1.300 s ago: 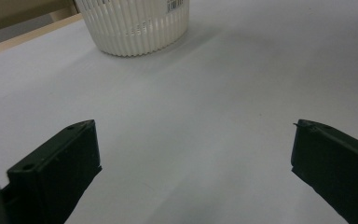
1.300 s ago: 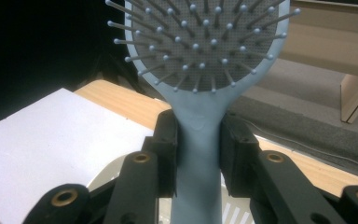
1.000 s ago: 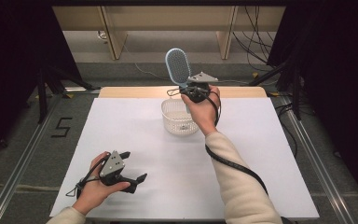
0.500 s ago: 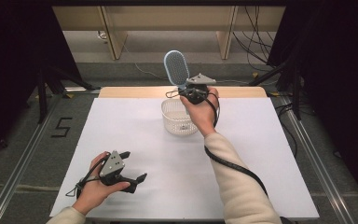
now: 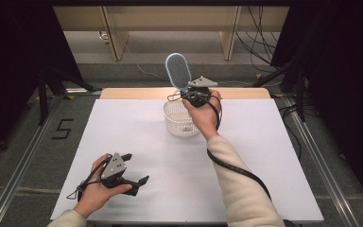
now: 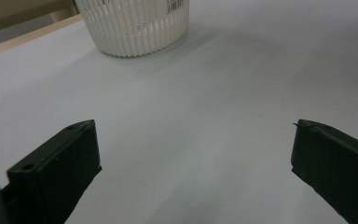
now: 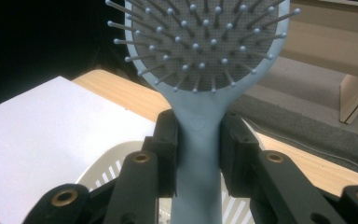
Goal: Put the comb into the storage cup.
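White work surface on a wood-edged table, ringed by dark drapes

A white sheet (image 5: 123,127) covers the table (image 5: 137,93), whose pale wooden edge shows along the far side. Black curtains (image 5: 14,56) hang at left and right. On the grey floor at the left, a black figure "5" (image 5: 62,128) is marked beside a metal rail (image 5: 23,170). Beyond the table stand light wooden furniture legs (image 5: 116,35), with black cables (image 5: 260,33) trailing at the far right.
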Demonstrator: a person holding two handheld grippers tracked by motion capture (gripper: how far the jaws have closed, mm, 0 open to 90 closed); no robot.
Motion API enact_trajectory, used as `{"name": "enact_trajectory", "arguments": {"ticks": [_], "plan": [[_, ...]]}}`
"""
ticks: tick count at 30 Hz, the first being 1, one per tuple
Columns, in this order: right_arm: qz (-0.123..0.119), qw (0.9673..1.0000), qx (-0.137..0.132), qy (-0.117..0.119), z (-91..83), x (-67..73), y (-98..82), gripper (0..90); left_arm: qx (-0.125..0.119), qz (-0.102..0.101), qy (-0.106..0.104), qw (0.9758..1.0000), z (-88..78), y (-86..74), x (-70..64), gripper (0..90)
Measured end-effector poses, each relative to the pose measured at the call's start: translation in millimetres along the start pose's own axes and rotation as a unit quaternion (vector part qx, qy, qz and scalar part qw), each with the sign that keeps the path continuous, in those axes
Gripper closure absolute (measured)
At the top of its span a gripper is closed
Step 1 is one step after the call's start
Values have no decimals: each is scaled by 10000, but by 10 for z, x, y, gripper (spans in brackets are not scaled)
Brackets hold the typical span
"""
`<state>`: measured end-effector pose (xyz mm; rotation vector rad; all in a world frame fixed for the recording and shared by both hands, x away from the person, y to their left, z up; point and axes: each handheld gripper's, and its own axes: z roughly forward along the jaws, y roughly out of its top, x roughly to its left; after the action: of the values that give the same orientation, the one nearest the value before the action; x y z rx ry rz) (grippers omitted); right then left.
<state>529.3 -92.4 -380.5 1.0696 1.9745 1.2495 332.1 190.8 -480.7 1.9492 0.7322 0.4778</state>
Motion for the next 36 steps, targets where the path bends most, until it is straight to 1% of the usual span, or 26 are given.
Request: {"name": "enact_trajectory", "arguments": {"ticks": [9, 36], "plan": [[-56, 10000, 34, 8, 21, 10, -33, 708, 0, -2, -1, 10000, 1, 0, 0, 5], [-196, 9998, 6, 1, 49, 24, -71, 708, 3, -3, 1, 10000, 1, 0, -2, 5]]}}
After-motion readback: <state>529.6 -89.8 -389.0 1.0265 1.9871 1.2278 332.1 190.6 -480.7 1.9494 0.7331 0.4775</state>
